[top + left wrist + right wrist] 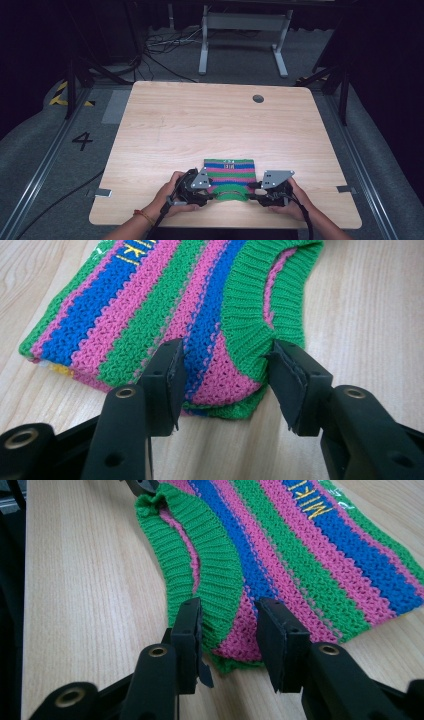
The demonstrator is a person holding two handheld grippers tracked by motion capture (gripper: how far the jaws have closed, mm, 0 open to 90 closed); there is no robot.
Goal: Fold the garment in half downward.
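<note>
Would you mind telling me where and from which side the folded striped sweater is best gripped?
Probably at the two near corners of the striped sweater, on either side of its green ribbed collar, coming in low from the person's edge of the table. It lies flat and folded, and those layered corners already sit between the jaws of the left gripper and right gripper.

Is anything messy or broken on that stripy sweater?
Nothing looks broken. The folded striped sweater lies neatly near the table's front edge. Only its green collar bunches up a little at one end. Both grippers, left and right, have loosened around its corners.
</note>
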